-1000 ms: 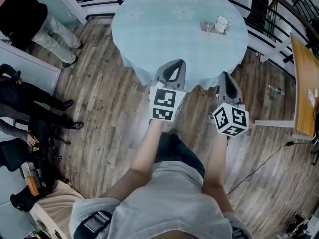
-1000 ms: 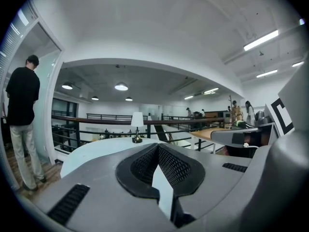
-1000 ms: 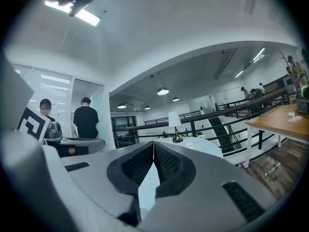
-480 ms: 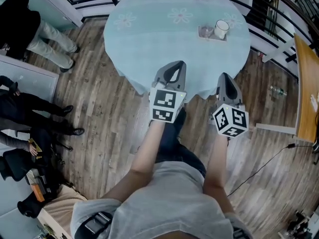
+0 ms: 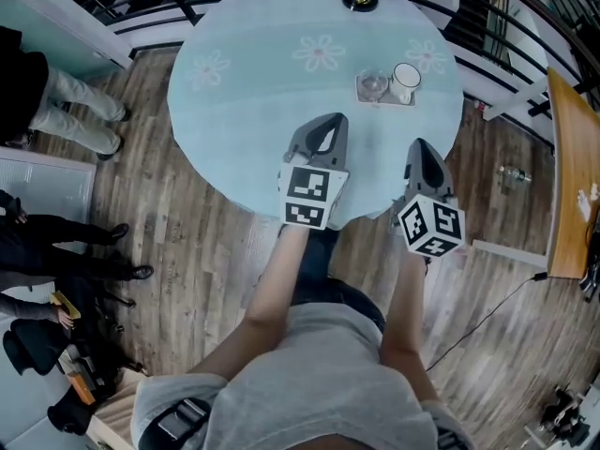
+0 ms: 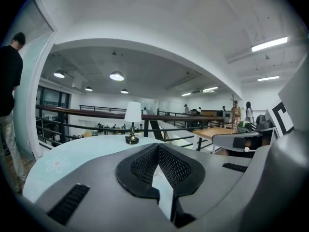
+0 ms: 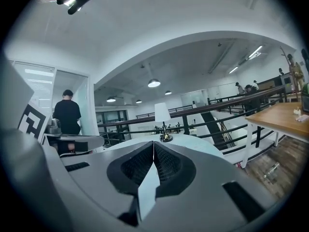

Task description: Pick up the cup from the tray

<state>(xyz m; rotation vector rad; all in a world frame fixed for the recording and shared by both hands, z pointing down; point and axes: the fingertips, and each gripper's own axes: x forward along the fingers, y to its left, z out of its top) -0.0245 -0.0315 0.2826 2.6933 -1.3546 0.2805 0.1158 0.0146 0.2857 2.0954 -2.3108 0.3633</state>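
Both tongs are clenched with nothing between them. The left tongs (image 5: 327,122) and the right tongs (image 5: 421,144) hang side by side over the near edge of the round bench (image 5: 253,101), pointing roughly level towards its far side. The cup (image 5: 405,81), white and upright, stands on the right part of a small tray (image 5: 385,102), well beyond them at the bench's far right. A clear glass (image 5: 373,84) sits just beside it on the tray's left. This looks like the approach, before any reach. The right tongs are the nearer pair, so the next move probably calls for them to spread, travel forward and close on the cup's wall without knocking the glass. Neither gripper view shows the cup or tray: each pair's own grey body fills the lower half, leaving only the lamp (image 6: 132,124) and a railing beyond. From above, whether the cup has a handle is too small to tell, and the lamp's shade is cut off at the top edge.
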